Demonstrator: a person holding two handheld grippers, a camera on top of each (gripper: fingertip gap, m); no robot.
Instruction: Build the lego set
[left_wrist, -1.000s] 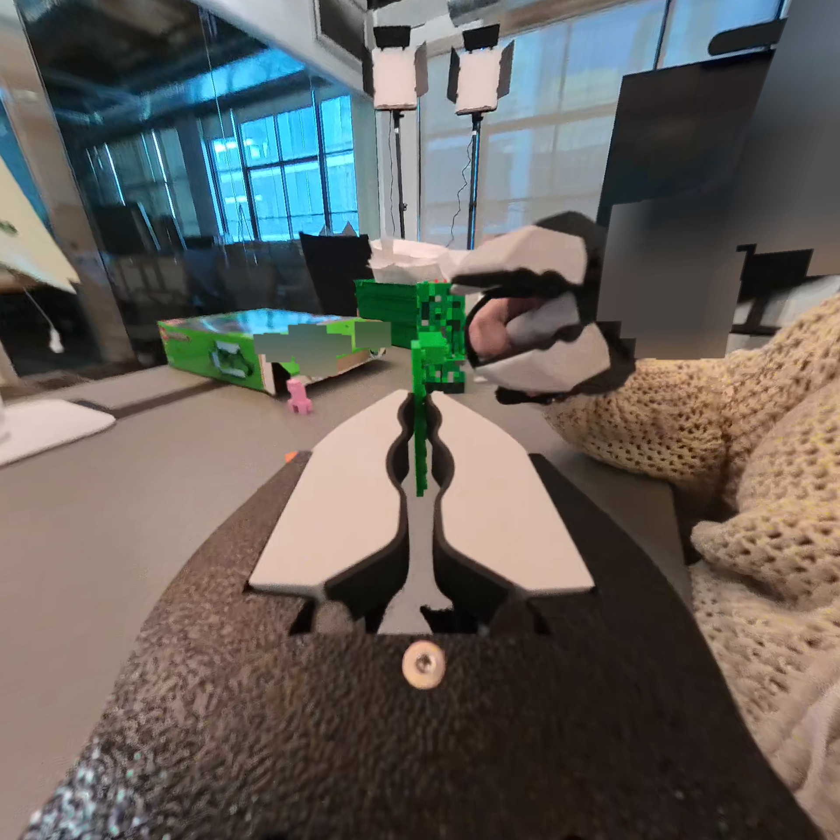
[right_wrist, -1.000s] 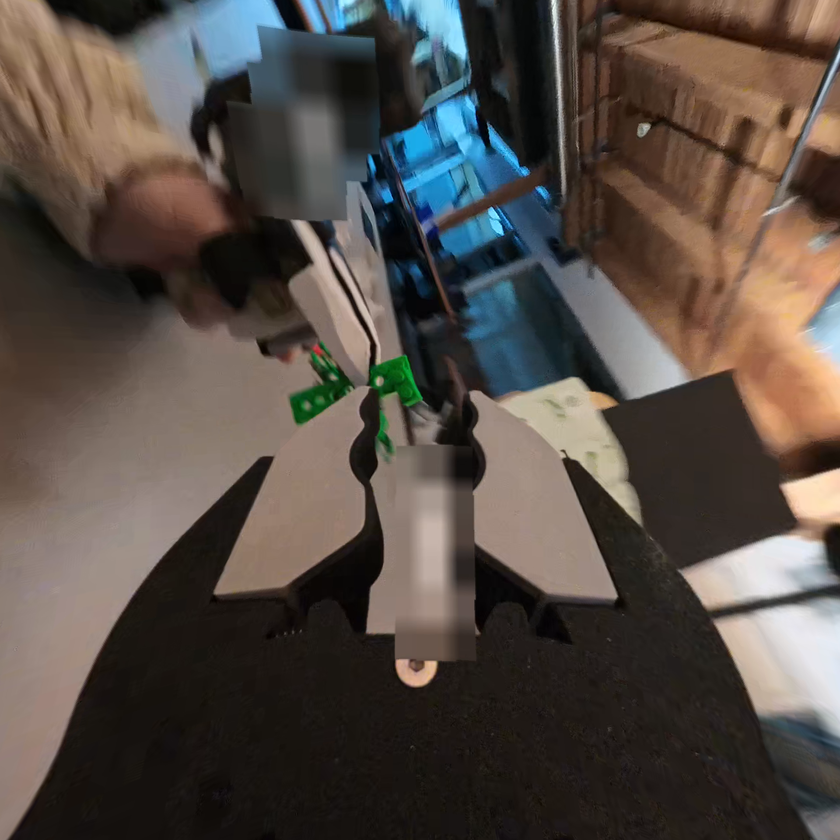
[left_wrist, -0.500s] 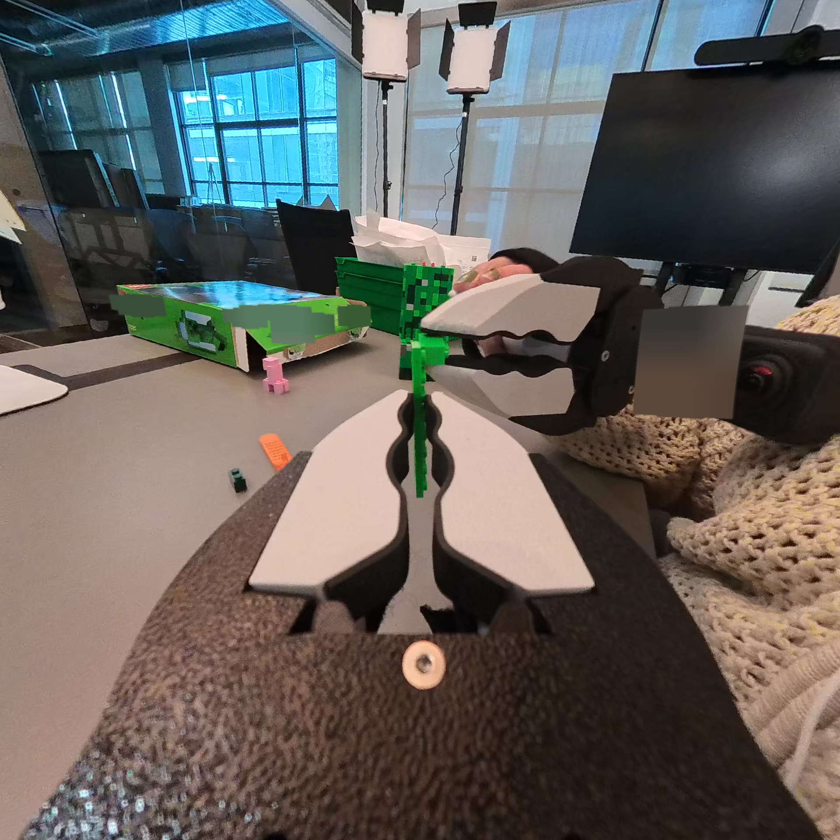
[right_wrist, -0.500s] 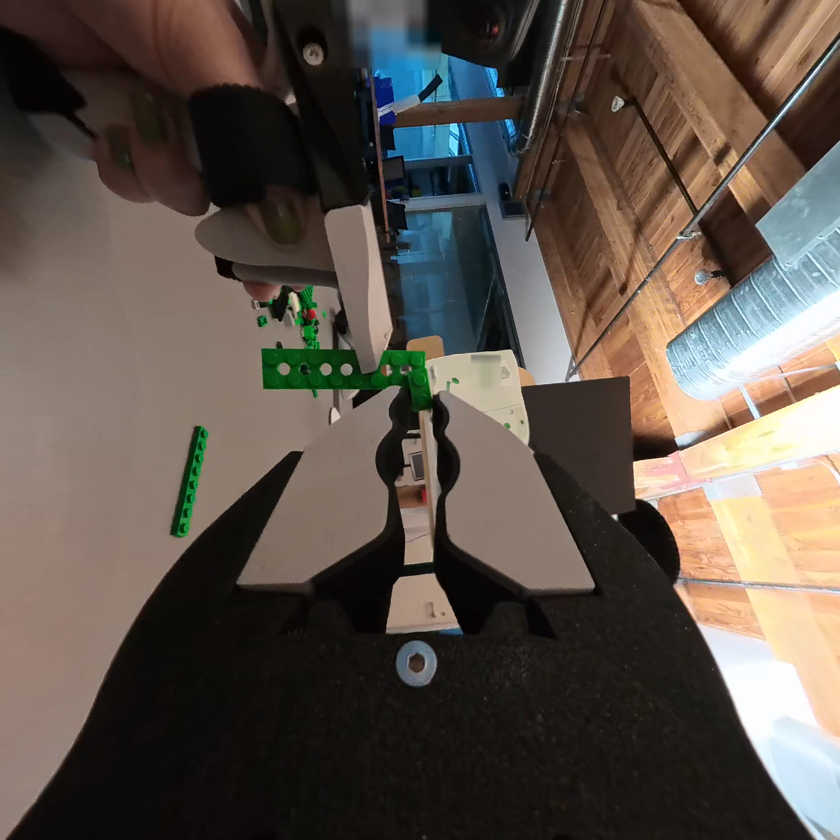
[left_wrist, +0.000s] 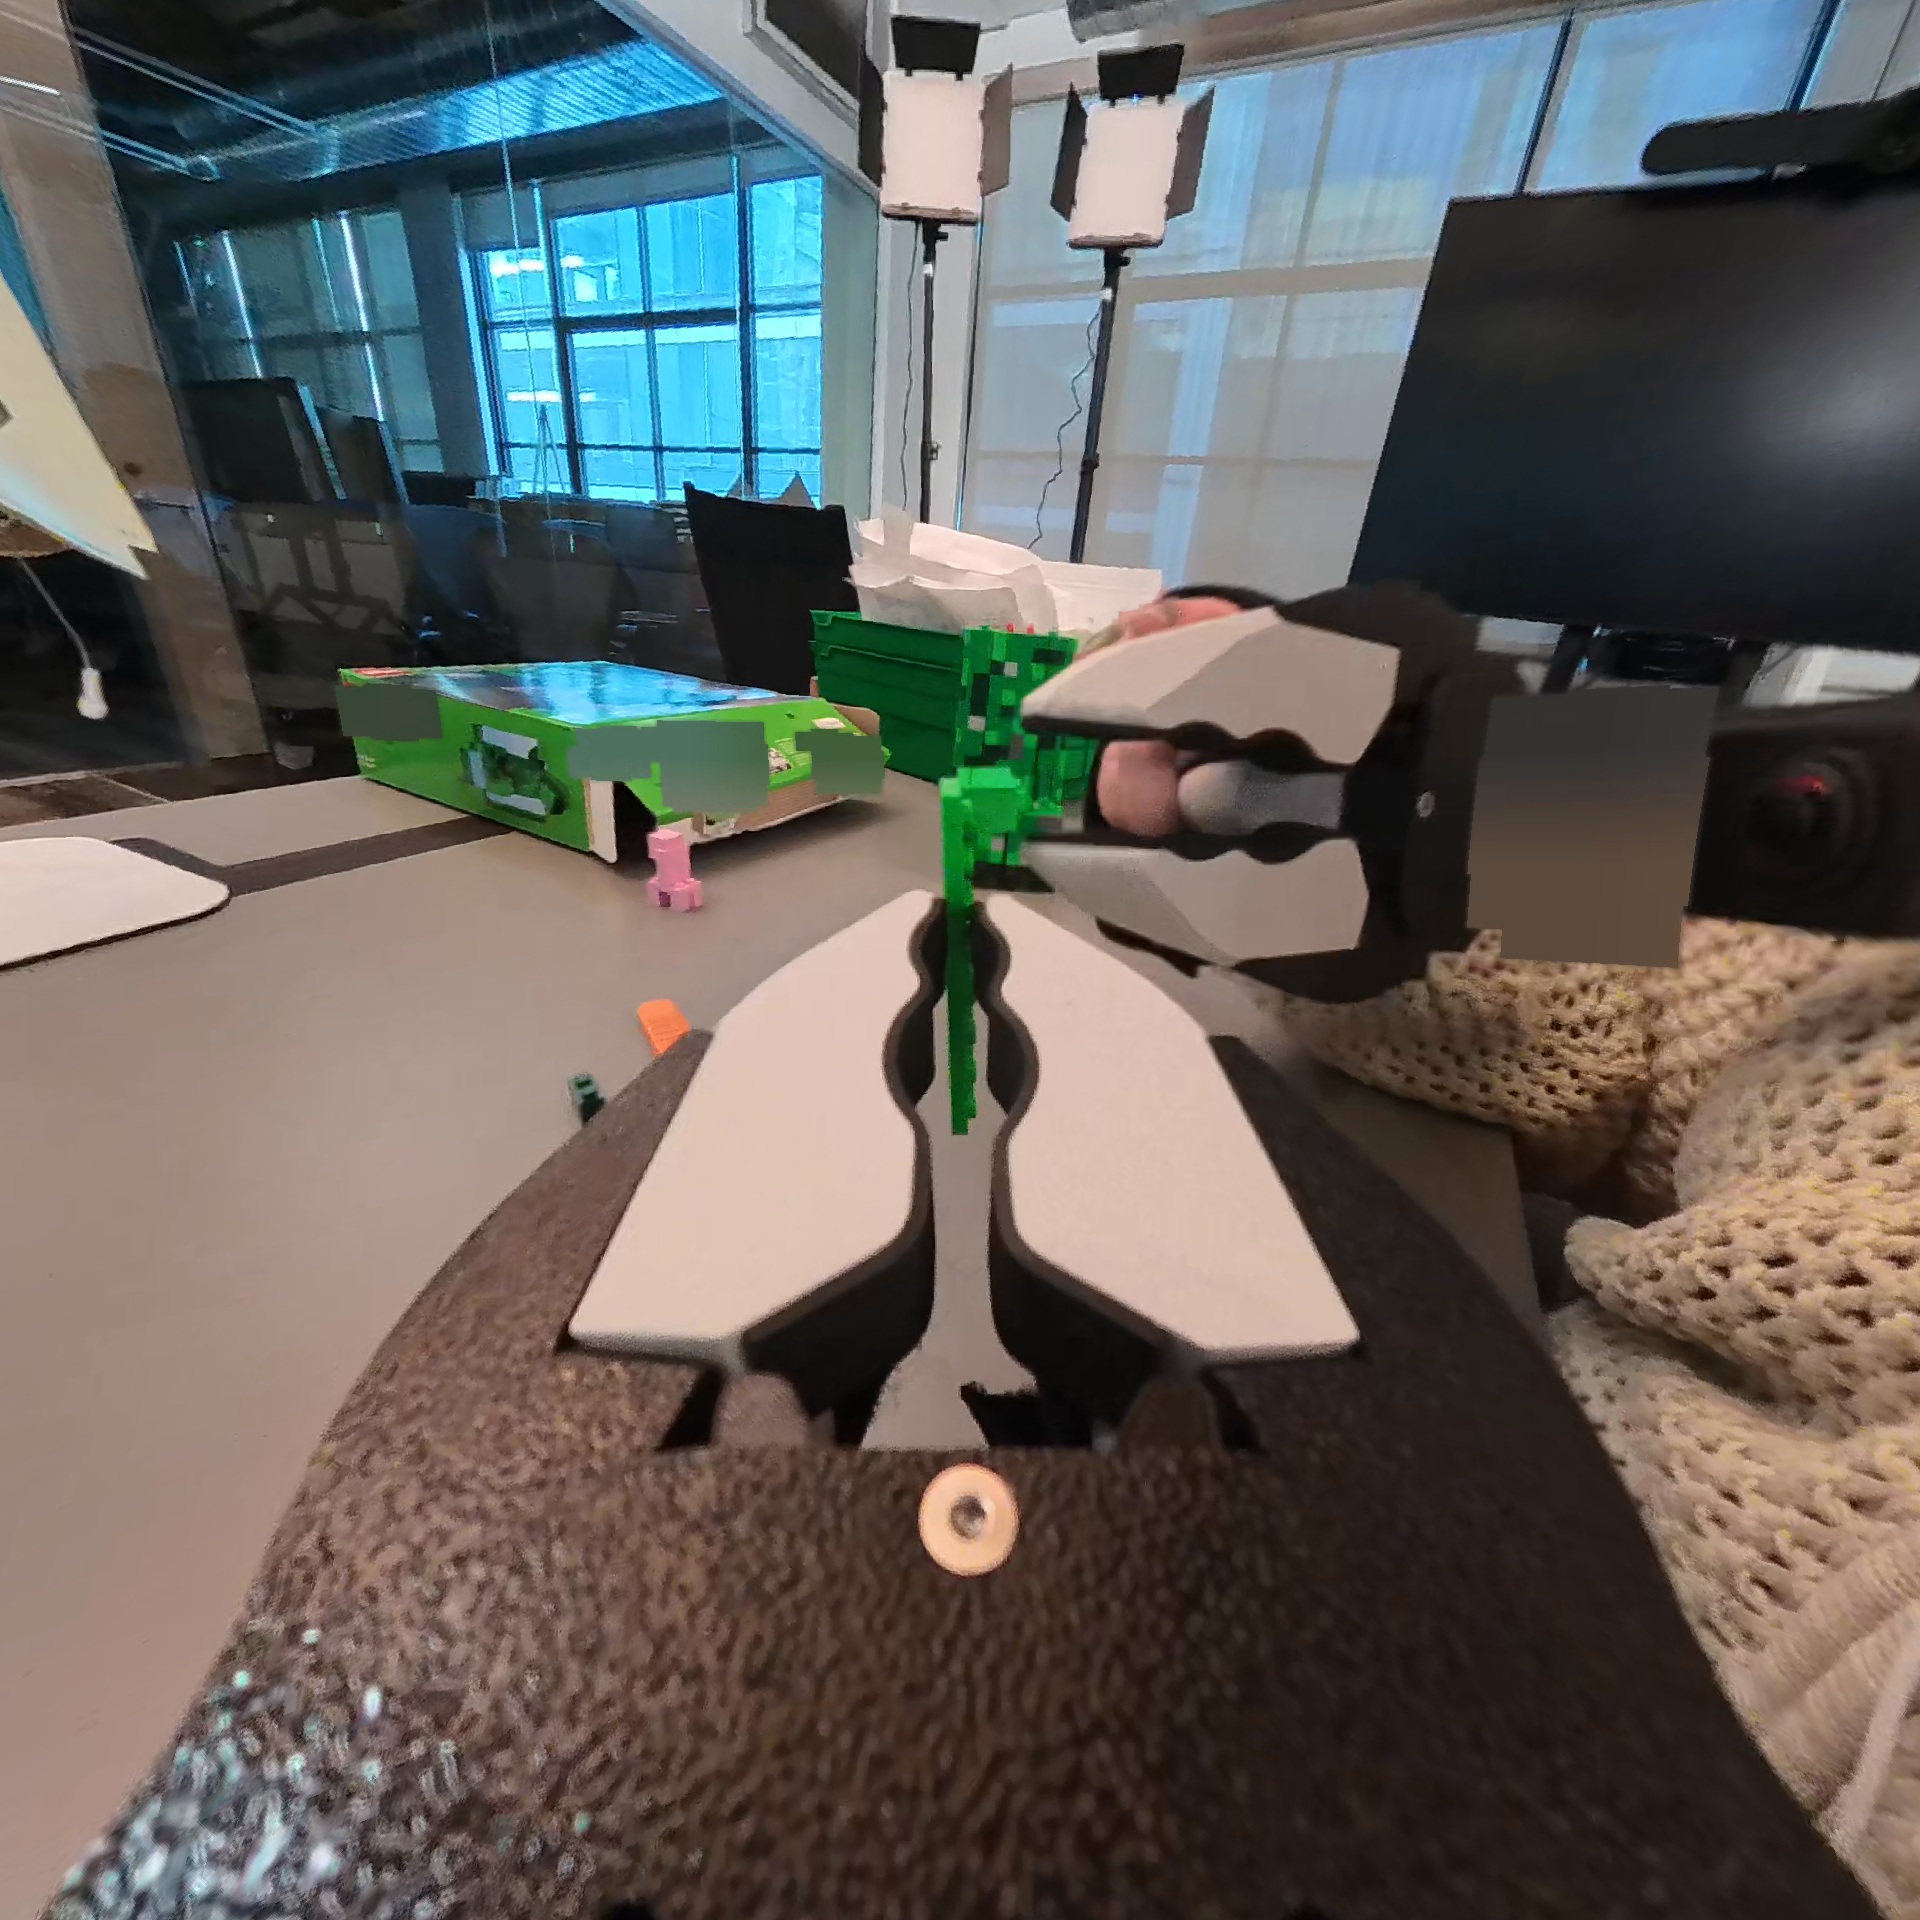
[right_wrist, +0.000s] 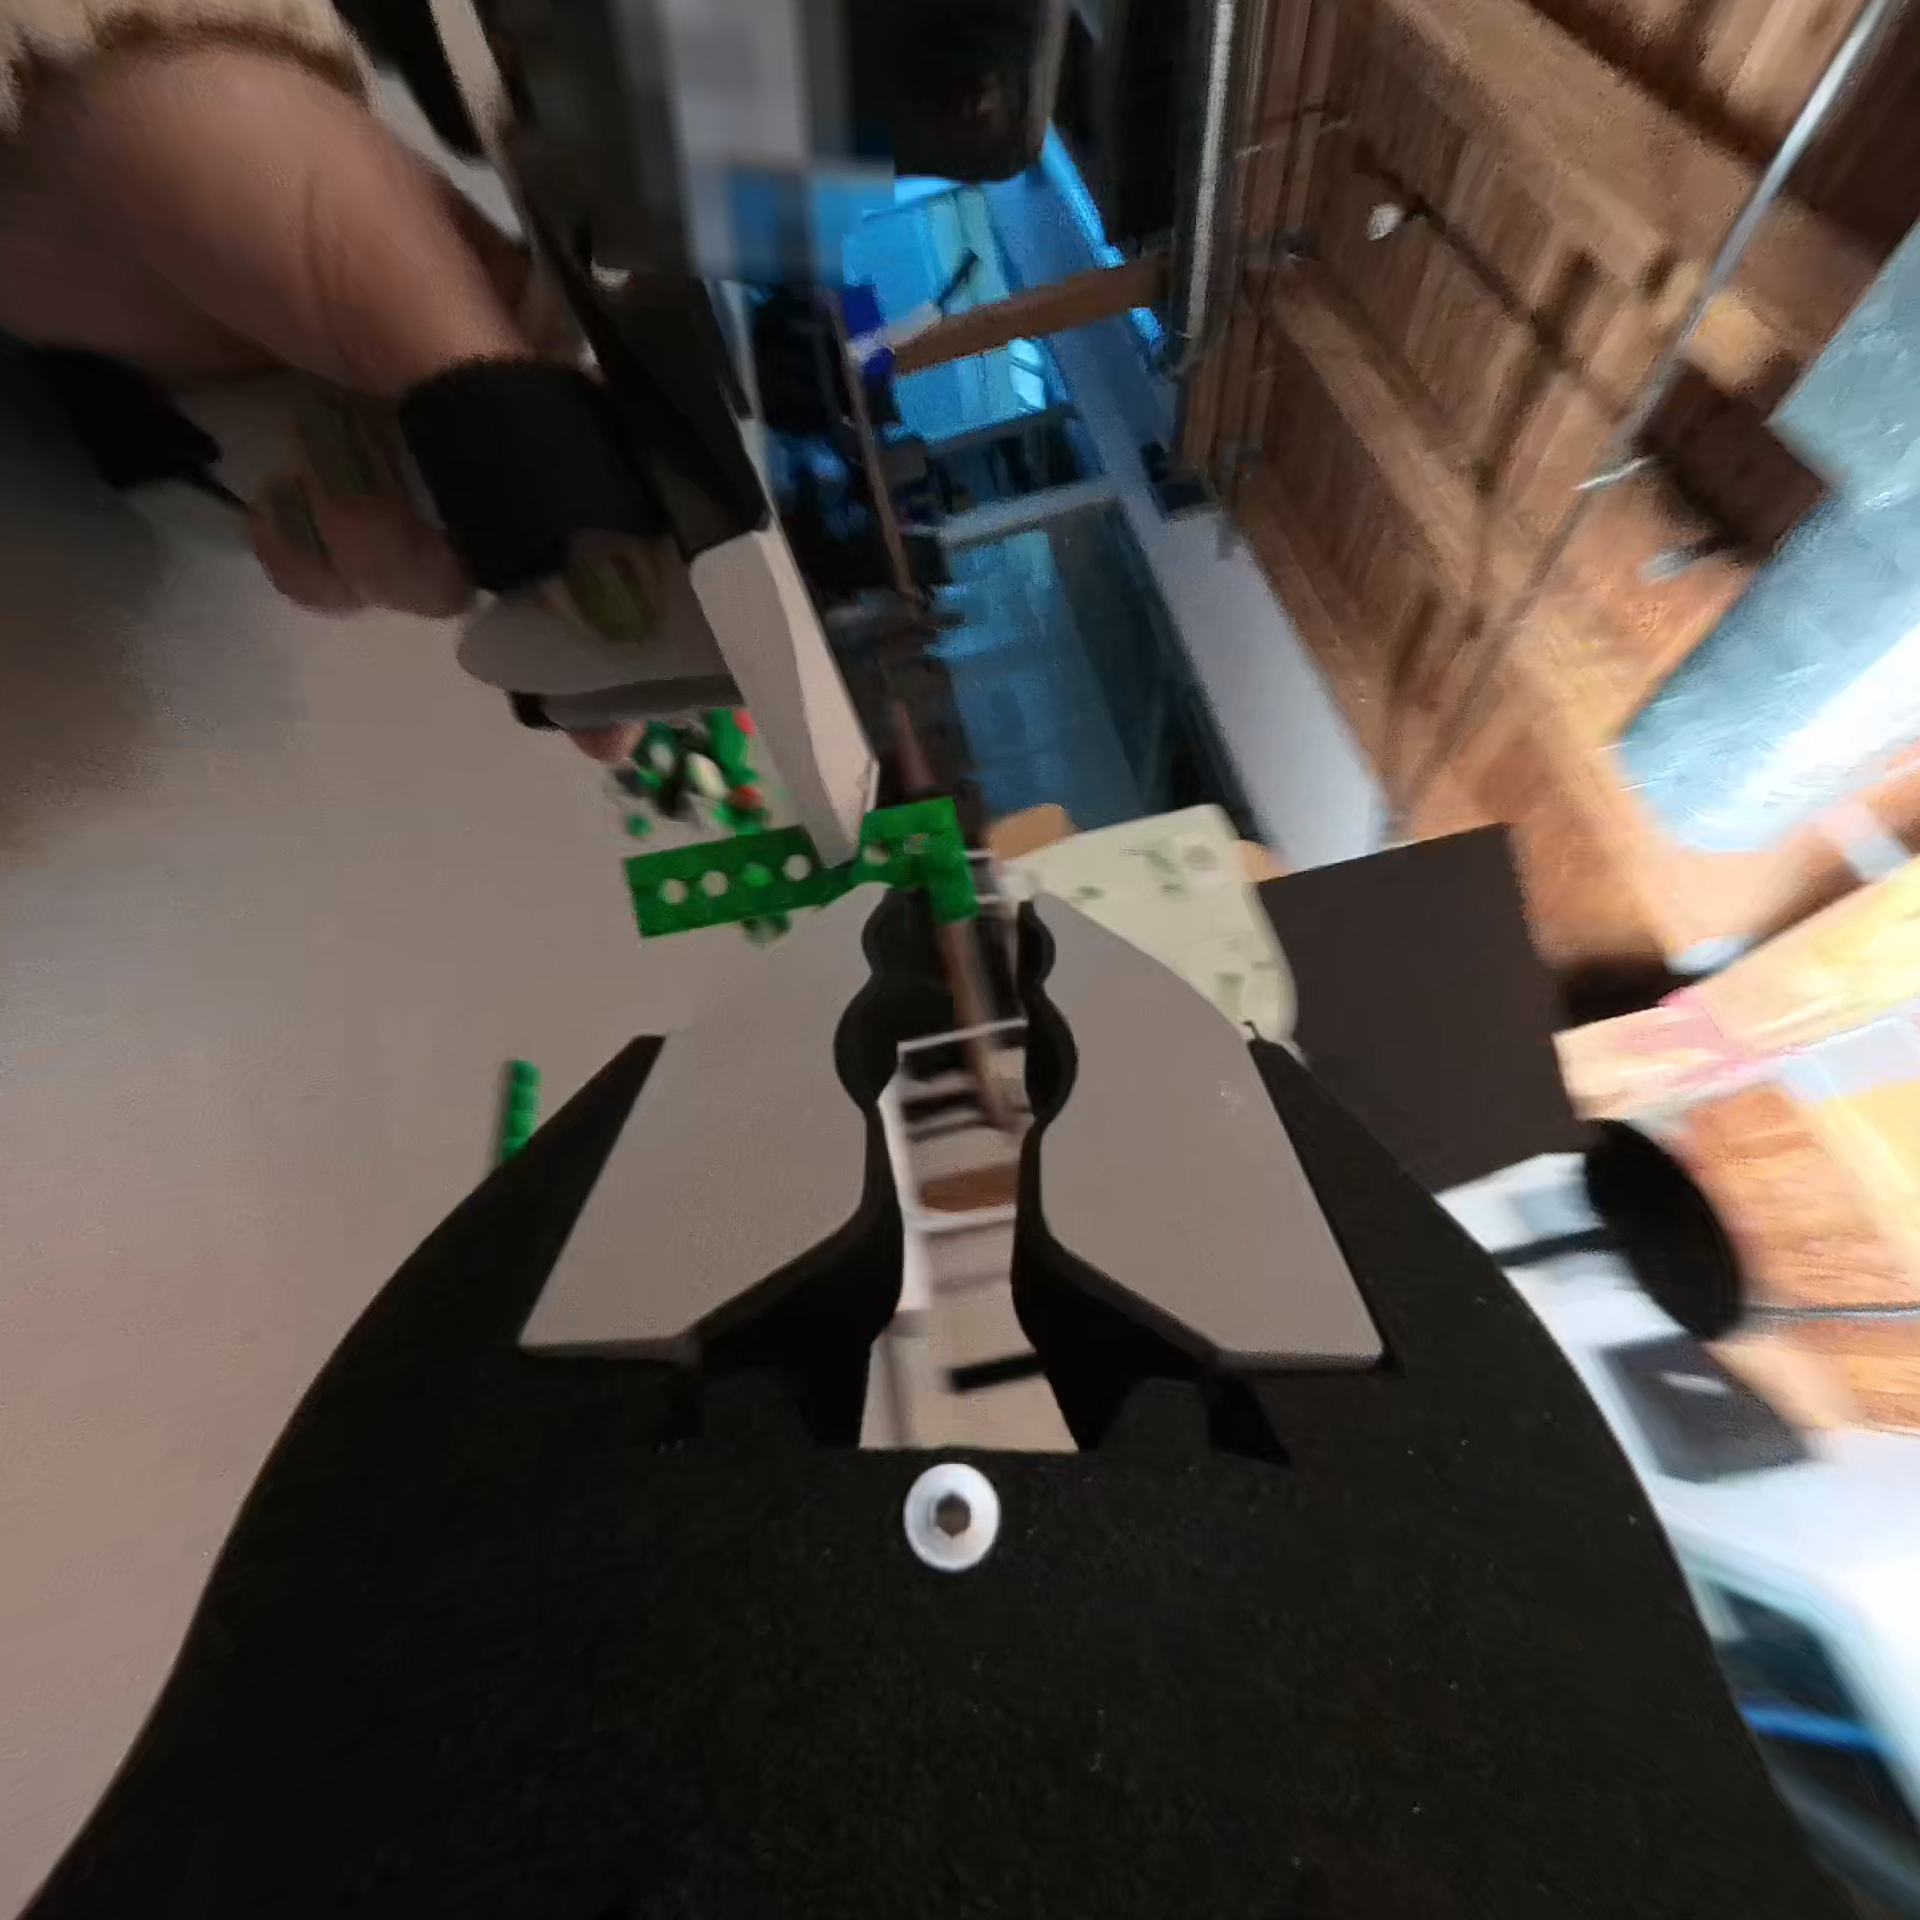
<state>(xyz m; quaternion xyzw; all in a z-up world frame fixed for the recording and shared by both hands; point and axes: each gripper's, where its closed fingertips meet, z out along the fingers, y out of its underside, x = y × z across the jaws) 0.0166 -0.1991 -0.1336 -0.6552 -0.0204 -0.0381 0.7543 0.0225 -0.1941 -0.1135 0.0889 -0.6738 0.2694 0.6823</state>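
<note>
While the left gripper pinches a thin green plate edge-on between its nearly closed fingers, the right gripper reaches in from the right side, its jaws parted around the small green piece at the plate's far end. Nothing sits firmly between the right fingers in either view, so they appear to be holding nothing.

The step in hand looks like fitting that small piece to the end of the plate, held above the grey table. It seems seated, or nearly so. The next move probably calls for a steady squeeze or press on the joint while the left gripper holds the plate rigid – a thin plate gripped by its edge could twist or slip.

The left wrist view shows the plate only as a narrow green line, but it gives the room: a green box lying on the table, a pink figure just in front of it, an orange piece and a tiny dark brick nearer, and a cream knitted sleeve on the right.

The right wrist view (rolled sideways and blurred) shows what the first hides – the plate's flat face with its row of holes, the small piece at its end just past the gripper's open tips, the hand on the other gripper, a loose green strip on the table, and a scatter of small parts beyond.
</note>
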